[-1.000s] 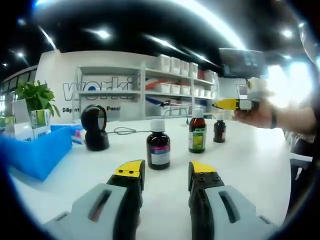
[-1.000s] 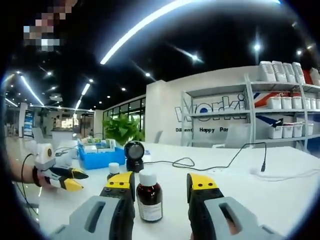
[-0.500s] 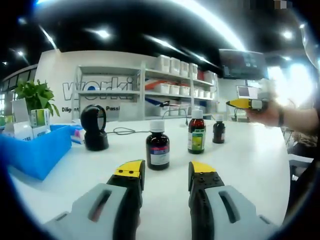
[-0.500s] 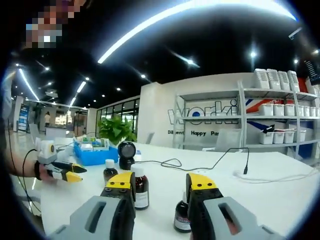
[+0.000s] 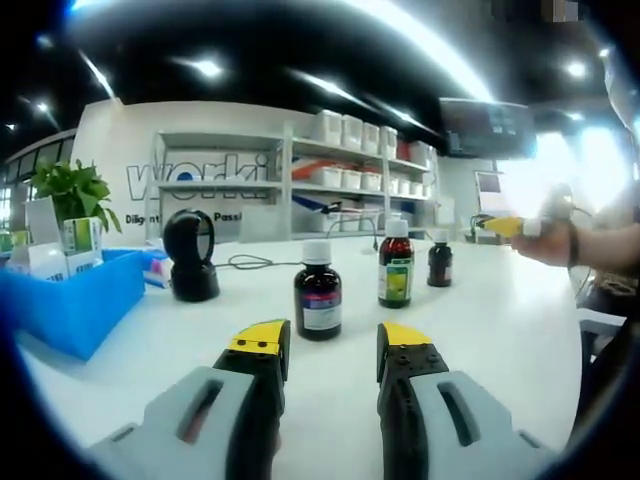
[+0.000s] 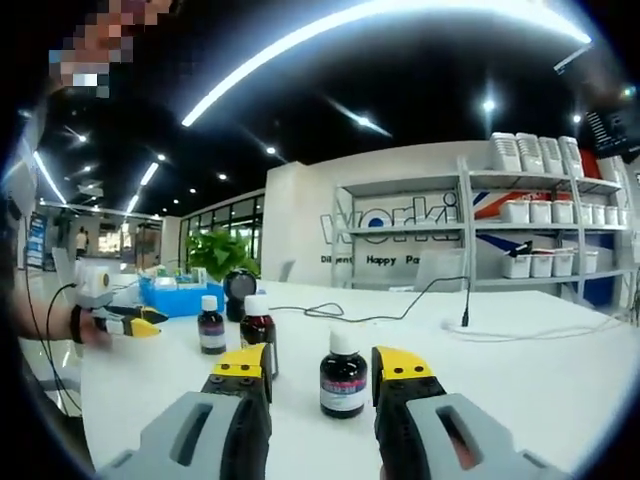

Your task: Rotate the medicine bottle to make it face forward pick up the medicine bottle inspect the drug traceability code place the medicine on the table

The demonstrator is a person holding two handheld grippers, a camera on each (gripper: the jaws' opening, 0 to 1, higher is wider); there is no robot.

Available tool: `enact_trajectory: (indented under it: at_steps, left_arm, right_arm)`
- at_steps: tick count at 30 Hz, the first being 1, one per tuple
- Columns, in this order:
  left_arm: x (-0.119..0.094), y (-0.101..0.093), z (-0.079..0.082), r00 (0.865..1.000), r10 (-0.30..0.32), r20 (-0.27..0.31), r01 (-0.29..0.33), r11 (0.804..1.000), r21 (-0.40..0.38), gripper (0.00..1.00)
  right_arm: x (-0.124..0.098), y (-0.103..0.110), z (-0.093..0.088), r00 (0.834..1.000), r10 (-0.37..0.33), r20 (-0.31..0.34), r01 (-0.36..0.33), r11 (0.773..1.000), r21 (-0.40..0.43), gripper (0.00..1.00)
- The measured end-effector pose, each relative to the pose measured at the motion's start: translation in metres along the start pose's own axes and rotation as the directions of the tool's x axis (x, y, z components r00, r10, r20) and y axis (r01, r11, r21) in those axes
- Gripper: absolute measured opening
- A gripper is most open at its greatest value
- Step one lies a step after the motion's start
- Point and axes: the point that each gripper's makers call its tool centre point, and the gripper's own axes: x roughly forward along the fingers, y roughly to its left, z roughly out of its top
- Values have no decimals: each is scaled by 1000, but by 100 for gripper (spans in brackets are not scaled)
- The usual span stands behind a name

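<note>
Both the left gripper (image 5: 332, 338) and right gripper (image 6: 324, 362) are held apart, empty; three medicine bottles (image 5: 317, 300) seen at 12 o'clock.

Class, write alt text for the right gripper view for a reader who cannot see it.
Three brown medicine bottles with white caps stand on a white table, the nearest just beyond the open, empty yellow-tipped jaws of the right gripper. At far left a hand holds the left gripper; behind are a blue bin, a black cable and shelves.
</note>
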Motion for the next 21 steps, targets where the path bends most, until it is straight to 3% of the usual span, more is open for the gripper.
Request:
enact_trajectory:
  at_steps: [3, 6, 16, 21]
  left_arm:
    - [0, 1, 0, 1000, 4, -2, -4, 1000, -1, 26]
    - [0, 1, -1, 1000, 5, -5, -5, 1000, 2, 26]
    - [-2, 5, 8, 999, 22, 29, -20, 998, -54, 26]
    - [-2, 6, 11, 999, 33, 41, -31, 998, -52, 26]
  right_arm:
    - [-6, 3, -9, 999, 40, 4, -39, 998, -55, 35]
    - [-7, 4, -13, 999, 49, 4, -49, 997, -54, 36]
    - [-11, -13, -16, 999, 13, 51, -16, 999, 52, 34]
    - [-10, -9, -20, 999, 26, 36, -28, 999, 45, 32]
